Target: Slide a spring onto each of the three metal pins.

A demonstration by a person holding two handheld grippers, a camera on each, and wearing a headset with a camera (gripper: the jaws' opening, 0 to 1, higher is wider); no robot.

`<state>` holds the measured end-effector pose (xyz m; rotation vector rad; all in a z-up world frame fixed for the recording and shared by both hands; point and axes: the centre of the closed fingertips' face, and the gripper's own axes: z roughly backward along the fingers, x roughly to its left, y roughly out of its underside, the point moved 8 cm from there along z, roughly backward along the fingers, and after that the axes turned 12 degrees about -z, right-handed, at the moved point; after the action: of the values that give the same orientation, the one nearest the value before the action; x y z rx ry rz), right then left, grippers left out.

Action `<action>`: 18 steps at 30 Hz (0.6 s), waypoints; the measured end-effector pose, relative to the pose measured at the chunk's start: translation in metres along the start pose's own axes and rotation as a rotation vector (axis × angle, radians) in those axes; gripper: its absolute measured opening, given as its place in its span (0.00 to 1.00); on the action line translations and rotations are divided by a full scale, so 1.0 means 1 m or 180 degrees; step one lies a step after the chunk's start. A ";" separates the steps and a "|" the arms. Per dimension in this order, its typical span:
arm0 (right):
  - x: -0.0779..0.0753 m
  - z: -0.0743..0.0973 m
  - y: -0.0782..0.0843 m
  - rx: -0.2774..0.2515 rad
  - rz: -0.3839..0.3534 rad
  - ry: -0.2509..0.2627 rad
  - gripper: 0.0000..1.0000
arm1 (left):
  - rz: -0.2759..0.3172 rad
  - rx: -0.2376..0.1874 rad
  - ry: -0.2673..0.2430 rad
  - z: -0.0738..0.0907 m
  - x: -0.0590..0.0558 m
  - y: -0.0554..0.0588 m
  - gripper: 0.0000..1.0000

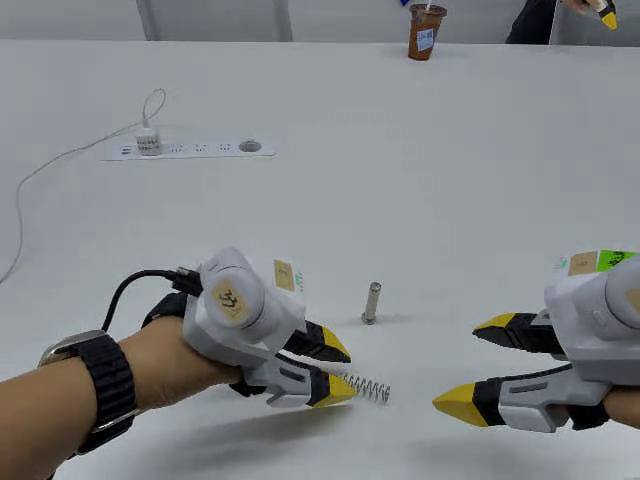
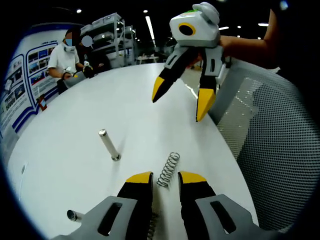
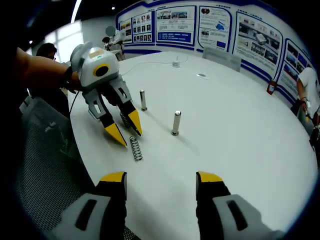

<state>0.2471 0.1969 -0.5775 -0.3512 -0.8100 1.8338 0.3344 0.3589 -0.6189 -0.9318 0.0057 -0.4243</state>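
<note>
Two upright pins in right gripper view, near pin (image 3: 176, 122) and far pin (image 3: 142, 100); head view has one. On bench (image 1: 450, 200), spring (image 1: 368, 388) lies flat; near pin just beyond it. Left gripper (image 1: 342, 368) at spring's end, slightly parted, empty. Right gripper (image 1: 470, 365) opposite spring, wide apart, empty.

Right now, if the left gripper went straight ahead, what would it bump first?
The spring, most likely. It lies on the table just ahead of the left gripper, in line with the gap between its open jaws. The right gripper hangs farther on, though depth is unclear.

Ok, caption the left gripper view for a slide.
Left tool at a spring on the white table, pin standing nearby, right tool open opposite.
</note>
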 end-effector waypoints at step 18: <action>0.003 -0.001 -0.002 0.0008 0.0032 -0.0037 0.56 | -0.0122 0.0201 0.0011 -0.004 -0.005 0.006 0.12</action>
<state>0.2480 0.2000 -0.5763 -0.3440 -0.8153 1.8477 0.3311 0.3608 -0.6270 -0.8702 -0.0222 -0.4592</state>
